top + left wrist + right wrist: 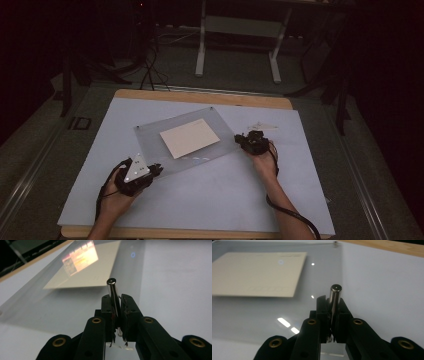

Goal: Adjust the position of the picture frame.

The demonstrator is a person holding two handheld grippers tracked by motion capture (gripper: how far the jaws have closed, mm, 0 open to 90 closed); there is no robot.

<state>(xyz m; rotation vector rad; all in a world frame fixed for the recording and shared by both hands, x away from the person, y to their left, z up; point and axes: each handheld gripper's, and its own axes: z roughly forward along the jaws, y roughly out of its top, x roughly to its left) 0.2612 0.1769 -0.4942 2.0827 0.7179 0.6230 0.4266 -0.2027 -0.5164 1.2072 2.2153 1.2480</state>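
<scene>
Clear acrylic sheet point(187, 137) lies flat on the white tabletop point(210, 190), turned at an angle, with a beige card point(190, 137) at its middle. All places below are relative to that sheet.

Left hand-held gripper point(152, 170) sits at the sheet's near-left corner, grey three-cornered plate up, jaws aimed in over the sheet edge. Left hand point(117, 192) wraps the body from behind, forearm running down to the bottom edge, wrist low near the tabletop. In the left gripper view the left hand-held gripper point(117, 302) has its jaws closed tight on a metal pin point(113, 291), which sticks up and forward past the jaw tips, over the sheet and just short of the card point(85, 267).

Right hand-held gripper point(247, 140) sits at the sheet's right edge, jaws pointing toward it. Right hand point(265, 162) grips from behind, forearm angled down-right, cable trailing along it. In the right gripper view the right hand-held gripper point(332, 302) is clamped on a second metal pin point(335, 298), upright between the jaws, over the sheet's right part, card point(257, 273) to its left. A small clear piece point(262, 125) lies just beyond the sheet's right side.
</scene>
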